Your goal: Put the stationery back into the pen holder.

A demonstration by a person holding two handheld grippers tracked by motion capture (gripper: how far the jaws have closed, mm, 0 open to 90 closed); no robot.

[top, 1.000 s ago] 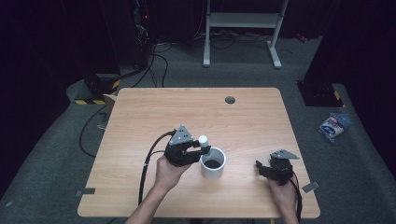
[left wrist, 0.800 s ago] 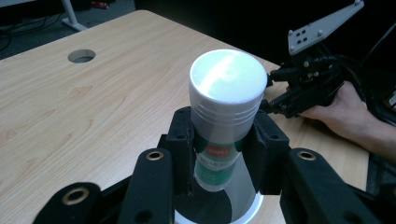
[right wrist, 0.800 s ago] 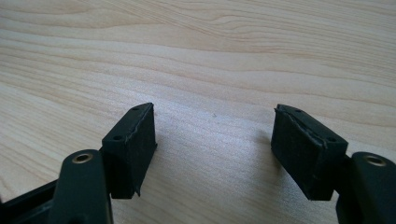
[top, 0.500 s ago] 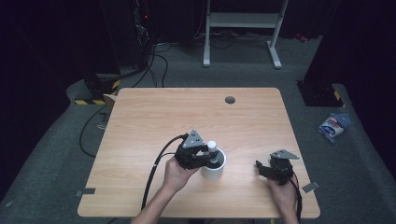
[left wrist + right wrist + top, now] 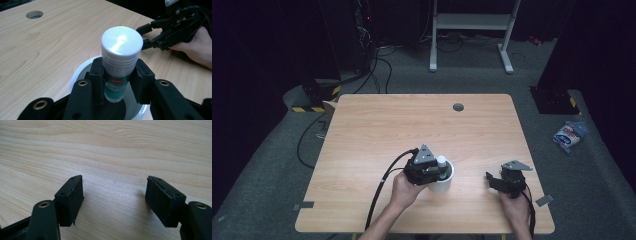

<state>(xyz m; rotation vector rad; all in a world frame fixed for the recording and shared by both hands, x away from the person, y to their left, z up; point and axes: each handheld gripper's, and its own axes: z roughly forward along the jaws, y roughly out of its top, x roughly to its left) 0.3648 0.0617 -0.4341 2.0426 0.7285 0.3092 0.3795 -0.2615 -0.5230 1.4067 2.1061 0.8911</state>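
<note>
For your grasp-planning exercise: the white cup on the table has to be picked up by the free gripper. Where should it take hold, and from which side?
Probably the bare side wall of the white cup, approached level from the right gripper, whose jaws stand open. The cup stands upright and round with no handle seen, and the left gripper holds a glue stick over its mouth, so a top approach is blocked.

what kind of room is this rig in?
Probably a lab or recording studio, not a home: one bare wooden table on grey carpet, black surroundings, cables running across the floor to dark equipment, and a white metal stand behind the table.
</note>
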